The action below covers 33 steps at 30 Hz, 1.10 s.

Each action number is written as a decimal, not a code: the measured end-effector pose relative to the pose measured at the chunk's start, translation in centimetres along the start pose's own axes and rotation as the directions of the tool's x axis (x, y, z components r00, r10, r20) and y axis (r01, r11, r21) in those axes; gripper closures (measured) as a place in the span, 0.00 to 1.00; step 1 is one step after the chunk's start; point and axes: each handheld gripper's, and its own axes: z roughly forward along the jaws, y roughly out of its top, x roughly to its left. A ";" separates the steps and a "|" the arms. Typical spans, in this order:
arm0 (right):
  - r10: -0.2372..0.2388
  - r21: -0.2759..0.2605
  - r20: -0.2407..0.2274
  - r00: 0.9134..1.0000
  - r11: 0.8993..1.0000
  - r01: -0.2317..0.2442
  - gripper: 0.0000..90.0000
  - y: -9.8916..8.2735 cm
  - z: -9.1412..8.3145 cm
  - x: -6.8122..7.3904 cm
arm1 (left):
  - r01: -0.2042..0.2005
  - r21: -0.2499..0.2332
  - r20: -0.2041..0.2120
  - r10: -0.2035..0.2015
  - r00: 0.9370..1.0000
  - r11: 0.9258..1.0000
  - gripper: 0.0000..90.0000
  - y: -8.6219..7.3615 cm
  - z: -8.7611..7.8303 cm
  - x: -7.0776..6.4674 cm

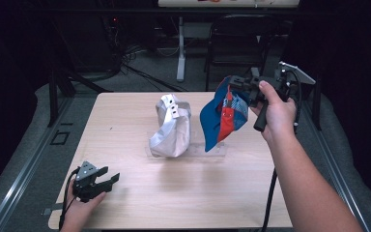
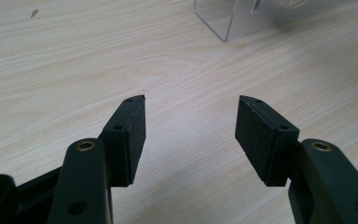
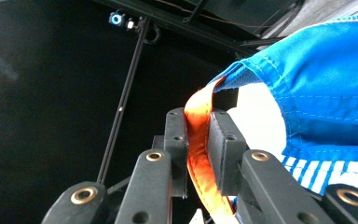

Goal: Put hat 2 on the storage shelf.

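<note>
Nearest the camera, at the table's near left corner, a hand holds the left gripper (image 1: 107,179) low over the pale wood-grain table (image 1: 125,121). Its two black jaws stand well apart with nothing between them; in the left gripper view their flat pads (image 2: 135,135) look matte and finely grained, with bare wood showing in the gap.

Farther back on the right, the person's right hand (image 1: 276,113) lifts the right gripper (image 1: 236,83) above the table's far right corner. Its jaws are clenched on an orange strap (image 3: 198,140), a smooth woven band running lengthwise between the pads. That strap belongs to a cap (image 1: 223,116) of blue fabric with stitched seams, a red panel and a white-and-blue patterned section. This cap hangs in the air from the gripper, its long axis close to upright, its curved brim pointing down towards the table.

Just left of it, a silver-grey cap (image 1: 170,126) of shiny crinkled cloth stands on a clear plastic stand (image 1: 217,151) near the table's middle.
</note>
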 end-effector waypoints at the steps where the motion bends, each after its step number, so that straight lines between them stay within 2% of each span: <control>1: 0.001 0.001 0.008 1.000 1.000 -0.001 0.87 0.1 0.2 -0.1 | 0.002 -0.011 -0.002 -0.002 1.000 1.000 0.48 0.0 0.1 0.0; 5: 0.005 -0.014 0.031 1.000 1.000 -0.004 0.87 0.3 0.9 -0.4 | -0.003 -0.013 0.000 0.003 1.000 1.000 0.48 0.0 -0.1 0.0; 6: 0.000 -0.005 0.049 0.999 1.000 0.000 0.87 0.4 1.1 -0.6 | -0.005 -0.008 0.000 0.005 1.000 1.000 0.48 0.0 -0.2 0.1; 14: 0.020 -0.017 0.072 0.997 1.000 -0.019 0.87 0.6 2.2 -1.4 | 0.000 -0.015 -0.008 0.000 1.000 1.000 0.48 -0.1 -0.3 0.4; 26: 0.024 -0.024 0.072 0.997 0.999 -0.023 0.87 0.8 1.4 -1.6 | 0.000 -0.013 -0.007 -0.001 1.000 1.000 0.48 -0.1 -0.2 0.4; 33: 0.026 -0.027 0.081 0.996 0.999 -0.024 0.87 0.7 1.5 -2.1 | 0.003 -0.013 -0.006 -0.003 1.000 1.000 0.48 -0.1 -0.1 0.3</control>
